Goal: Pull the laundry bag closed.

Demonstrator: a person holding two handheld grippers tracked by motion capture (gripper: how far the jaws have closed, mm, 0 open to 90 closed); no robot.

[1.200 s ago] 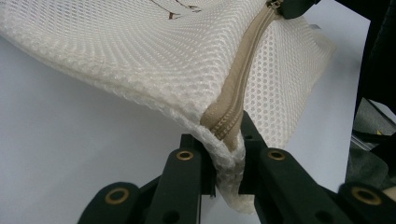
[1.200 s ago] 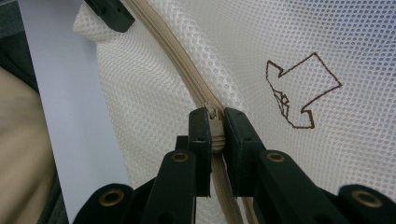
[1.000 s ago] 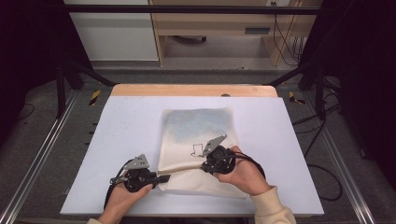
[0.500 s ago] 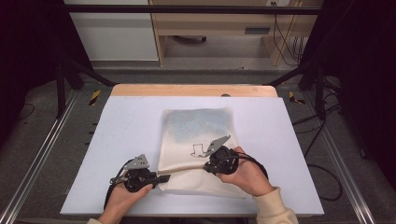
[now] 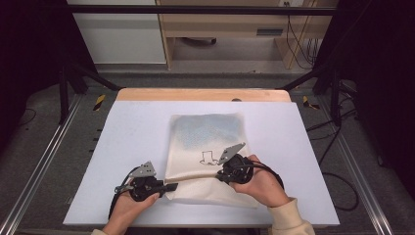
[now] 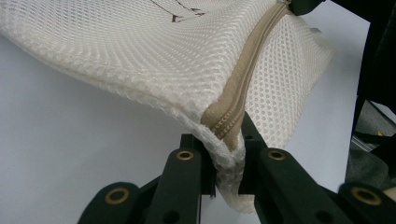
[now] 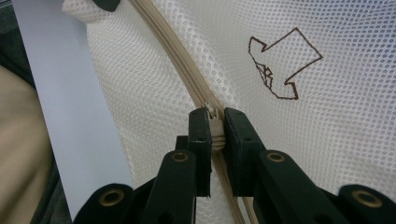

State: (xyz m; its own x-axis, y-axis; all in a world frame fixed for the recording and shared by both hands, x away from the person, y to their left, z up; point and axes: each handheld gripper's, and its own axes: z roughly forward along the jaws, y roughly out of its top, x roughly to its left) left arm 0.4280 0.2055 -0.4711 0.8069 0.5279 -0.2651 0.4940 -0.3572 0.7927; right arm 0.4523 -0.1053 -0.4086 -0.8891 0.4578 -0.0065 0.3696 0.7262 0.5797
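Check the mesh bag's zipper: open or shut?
Part shut. Teeth are meshed from the mesh bag corner up the zipper to the pull in the right gripper; past it, cannot tell.

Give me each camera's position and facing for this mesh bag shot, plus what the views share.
High view: fixed above the near table edge, facing forward and down on the mesh bag; both forearms, left hand-held gripper, right hand-held gripper.
Left gripper view: rides that gripper, looks along its jaws clamped on the bag's corner at the zipper end.
Right gripper view: looks along its jaws, shut on the zipper pull; a sleeve at left.
Shared: bag, zipper, white table.
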